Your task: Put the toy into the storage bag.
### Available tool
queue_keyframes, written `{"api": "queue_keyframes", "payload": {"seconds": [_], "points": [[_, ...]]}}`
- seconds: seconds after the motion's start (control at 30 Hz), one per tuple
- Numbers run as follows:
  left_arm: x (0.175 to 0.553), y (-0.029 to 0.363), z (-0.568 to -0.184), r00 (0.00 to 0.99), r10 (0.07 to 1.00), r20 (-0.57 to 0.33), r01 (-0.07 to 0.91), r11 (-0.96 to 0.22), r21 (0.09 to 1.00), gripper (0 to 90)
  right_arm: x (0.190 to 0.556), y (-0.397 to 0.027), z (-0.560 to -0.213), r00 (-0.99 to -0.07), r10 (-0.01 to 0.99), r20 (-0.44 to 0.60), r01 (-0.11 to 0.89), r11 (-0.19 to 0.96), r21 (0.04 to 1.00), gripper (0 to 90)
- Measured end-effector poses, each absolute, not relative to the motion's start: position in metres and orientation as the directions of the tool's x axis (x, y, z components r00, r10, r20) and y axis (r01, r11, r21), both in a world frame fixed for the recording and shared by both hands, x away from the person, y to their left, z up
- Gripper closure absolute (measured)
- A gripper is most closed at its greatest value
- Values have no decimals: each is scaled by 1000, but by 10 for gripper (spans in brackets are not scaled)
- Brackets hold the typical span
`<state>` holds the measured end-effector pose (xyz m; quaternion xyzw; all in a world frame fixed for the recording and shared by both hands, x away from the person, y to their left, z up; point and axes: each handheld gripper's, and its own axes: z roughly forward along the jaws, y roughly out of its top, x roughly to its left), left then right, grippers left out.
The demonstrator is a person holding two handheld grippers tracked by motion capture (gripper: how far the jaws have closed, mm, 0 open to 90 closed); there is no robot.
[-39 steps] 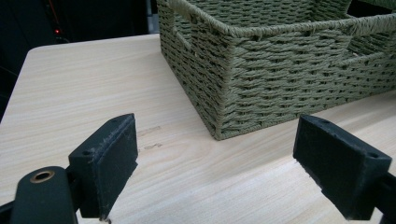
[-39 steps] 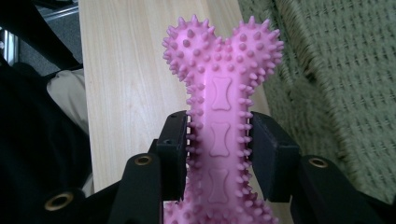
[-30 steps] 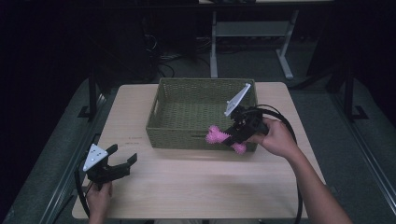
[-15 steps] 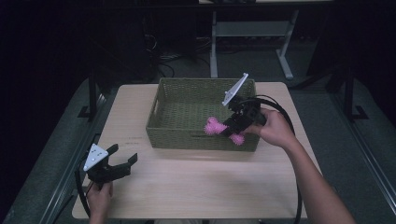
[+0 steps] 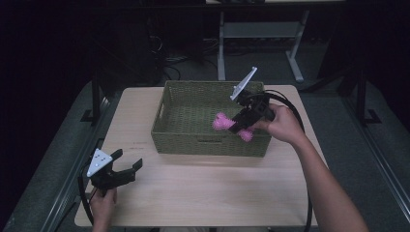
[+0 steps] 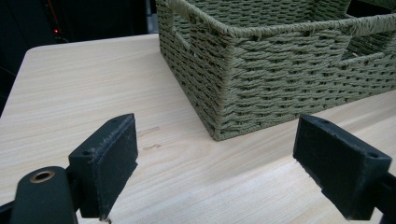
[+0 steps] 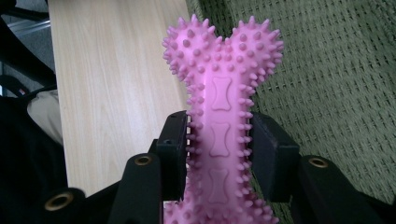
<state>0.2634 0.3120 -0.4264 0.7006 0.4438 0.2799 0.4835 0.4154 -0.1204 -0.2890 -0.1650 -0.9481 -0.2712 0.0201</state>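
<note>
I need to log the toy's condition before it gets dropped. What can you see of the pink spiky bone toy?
The pink bone-shaped toy, rubbery-looking, is studded all over with small nubs and has bone-shaped marks embossed along its shaft. Its two-lobed end looks intact. The right gripper is shut on the shaft, a black pad pressing each side. In the high view it hangs tilted over the near right part of the green woven basket, touching nothing else that I can see.

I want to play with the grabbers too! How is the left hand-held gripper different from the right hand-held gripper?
The left hand-held gripper is open with nothing between its jaws; the right hand-held gripper is shut on a pink spiky bone toy. The left one sits low by the table's near corner; the right one is held up over the green woven basket's front right rim. Both are black, two-jawed, carry a grey plate, and are held in a person's hand.
</note>
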Motion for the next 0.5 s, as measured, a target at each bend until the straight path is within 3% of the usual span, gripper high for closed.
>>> {"api": "queue_keyframes", "payload": {"seconds": [0.5], "points": [[263,313,-426,447,894,-38,352,-136,926,133,440,-127,-297,-926,345,153,375,788,488,583]]}}
